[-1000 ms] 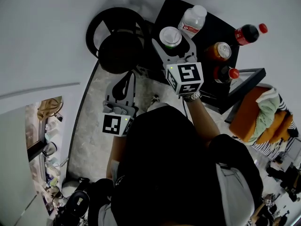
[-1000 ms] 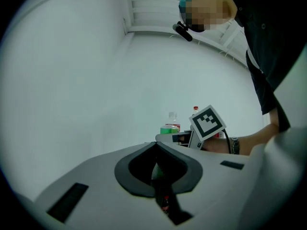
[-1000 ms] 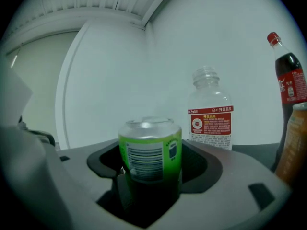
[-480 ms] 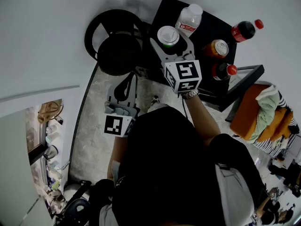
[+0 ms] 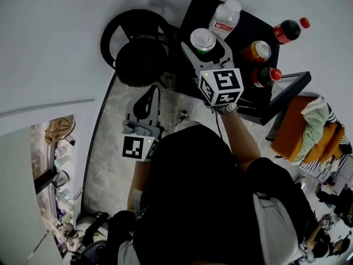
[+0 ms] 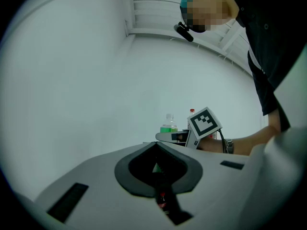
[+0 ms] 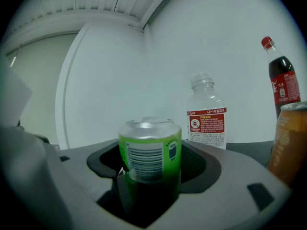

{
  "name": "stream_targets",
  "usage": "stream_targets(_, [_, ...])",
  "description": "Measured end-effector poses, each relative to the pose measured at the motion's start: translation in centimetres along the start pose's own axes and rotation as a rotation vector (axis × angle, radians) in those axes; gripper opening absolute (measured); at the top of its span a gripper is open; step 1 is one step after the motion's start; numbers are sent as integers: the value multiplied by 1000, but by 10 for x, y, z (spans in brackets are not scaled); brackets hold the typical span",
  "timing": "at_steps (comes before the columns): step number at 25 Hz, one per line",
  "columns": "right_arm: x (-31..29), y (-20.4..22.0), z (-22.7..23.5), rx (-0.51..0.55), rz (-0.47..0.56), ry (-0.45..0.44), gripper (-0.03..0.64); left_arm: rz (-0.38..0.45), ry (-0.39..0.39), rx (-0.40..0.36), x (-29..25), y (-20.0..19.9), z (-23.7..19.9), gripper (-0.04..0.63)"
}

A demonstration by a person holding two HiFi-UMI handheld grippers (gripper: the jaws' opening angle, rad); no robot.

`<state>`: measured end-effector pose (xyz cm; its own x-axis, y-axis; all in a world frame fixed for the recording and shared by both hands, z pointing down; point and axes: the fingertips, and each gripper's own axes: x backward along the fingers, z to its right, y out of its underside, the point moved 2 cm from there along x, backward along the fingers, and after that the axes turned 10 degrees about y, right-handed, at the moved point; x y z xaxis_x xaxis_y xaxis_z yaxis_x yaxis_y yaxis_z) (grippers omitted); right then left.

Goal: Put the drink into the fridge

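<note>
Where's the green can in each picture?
Head view: the green can is at the top middle, between the right gripper's fingers.
Left gripper view: tiny, near the centre, left of the marker cube.
Right gripper view: big, low centre.
Shared landmark: the clear bottle close by the can.

Under and beyond the right claw (image 5: pixel 205 42): black table (image 5: pixel 193 12). On it, clear bottle (image 5: pixel 225 16) with red label, just past the claw tips. Orange can (image 5: pixel 256 51) near the claw's right side. Dark cola bottle (image 5: pixel 287 32), red cap, farther right. Second red-capped bottle (image 5: pixel 266 75) right of the claw's body. Black round stool (image 5: pixel 137 51) left of that claw, ahead of the left claw (image 5: pixel 148 93). Black frame (image 5: pixel 292 87) and orange seat (image 5: pixel 300 131) with green cloth (image 5: pixel 315 119), well off right.
</note>
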<state>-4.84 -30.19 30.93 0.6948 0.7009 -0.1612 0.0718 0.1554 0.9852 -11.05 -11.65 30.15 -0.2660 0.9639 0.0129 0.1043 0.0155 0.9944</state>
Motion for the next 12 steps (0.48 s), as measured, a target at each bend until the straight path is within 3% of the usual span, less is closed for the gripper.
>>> stream_targets(12, [59, -6, -25, 25, 18, 110, 333, 6, 141, 17, 37, -4, 9, 9])
